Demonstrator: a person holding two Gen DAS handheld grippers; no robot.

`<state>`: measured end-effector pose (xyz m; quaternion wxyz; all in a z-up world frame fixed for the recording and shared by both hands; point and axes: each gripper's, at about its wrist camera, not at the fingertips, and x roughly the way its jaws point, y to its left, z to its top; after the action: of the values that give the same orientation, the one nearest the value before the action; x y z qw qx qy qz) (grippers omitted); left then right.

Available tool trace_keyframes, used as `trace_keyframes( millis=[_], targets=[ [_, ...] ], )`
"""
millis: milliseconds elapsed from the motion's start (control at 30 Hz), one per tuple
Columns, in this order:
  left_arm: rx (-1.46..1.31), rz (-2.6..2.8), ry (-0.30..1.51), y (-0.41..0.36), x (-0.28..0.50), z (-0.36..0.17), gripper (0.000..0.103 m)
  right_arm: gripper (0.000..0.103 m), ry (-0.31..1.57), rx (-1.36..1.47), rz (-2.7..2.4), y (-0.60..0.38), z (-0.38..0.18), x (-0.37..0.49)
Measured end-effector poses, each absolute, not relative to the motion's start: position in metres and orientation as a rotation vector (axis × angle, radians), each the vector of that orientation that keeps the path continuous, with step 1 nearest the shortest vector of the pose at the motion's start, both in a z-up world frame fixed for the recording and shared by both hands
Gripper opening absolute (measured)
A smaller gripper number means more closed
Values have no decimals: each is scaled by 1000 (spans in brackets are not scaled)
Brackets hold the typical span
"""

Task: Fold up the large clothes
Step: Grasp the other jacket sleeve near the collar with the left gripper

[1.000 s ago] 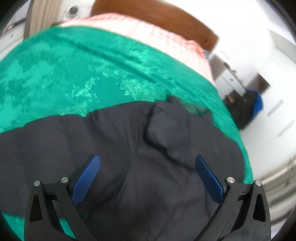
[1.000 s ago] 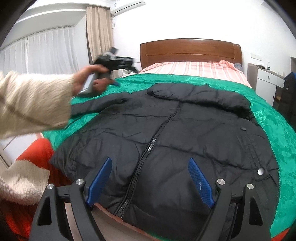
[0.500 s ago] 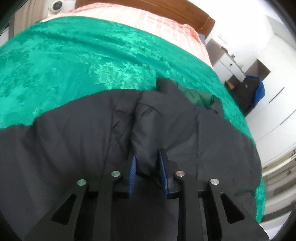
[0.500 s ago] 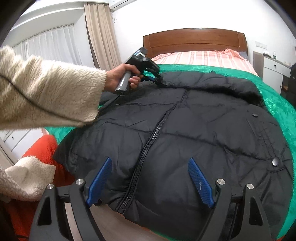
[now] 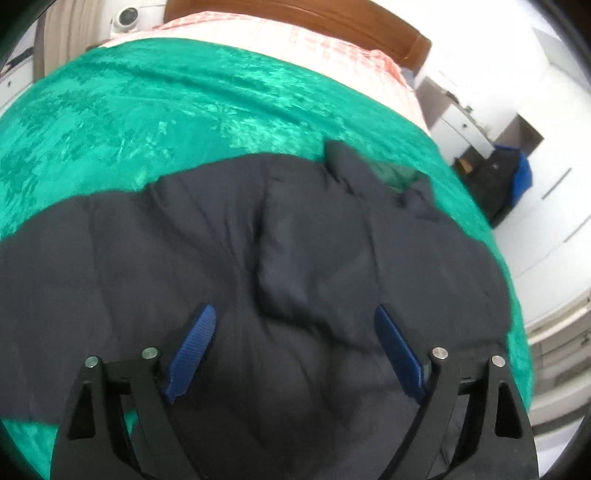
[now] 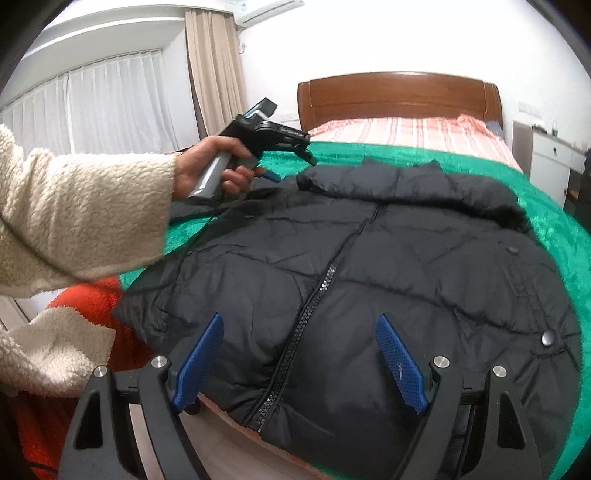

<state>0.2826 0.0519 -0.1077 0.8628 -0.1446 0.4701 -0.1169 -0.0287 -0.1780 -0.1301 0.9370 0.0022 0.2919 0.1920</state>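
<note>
Left wrist: my left gripper [image 5: 291, 347], jaws just reopened and empty, hovers over the jacket [image 5: 295, 277] on the bed [image 5: 147, 110]; I'd regrasp the collar edge deeper.

Right wrist: right gripper [image 6: 299, 354] released, above the hem.

left wrist view: close above the black jacket [image 5: 295, 280], tilted steeply down, facing the headboard [image 5: 332, 18]
right wrist view: at the bed's foot, shallower tilt, facing the headboard
shared: jacket, green bedspread [image 6: 554, 229], headboard
</note>
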Motion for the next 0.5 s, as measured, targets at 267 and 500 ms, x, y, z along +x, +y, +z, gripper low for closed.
trace_keyframes(
  millis=[267,500],
  targets=[
    [-3,-171,954,85,193,-79,97,84,592,-10,406,-177,-129,-29],
    [38,-40,975,144,145,-74,98,84,582,-35,420,-170,-128,-33]
  ],
)
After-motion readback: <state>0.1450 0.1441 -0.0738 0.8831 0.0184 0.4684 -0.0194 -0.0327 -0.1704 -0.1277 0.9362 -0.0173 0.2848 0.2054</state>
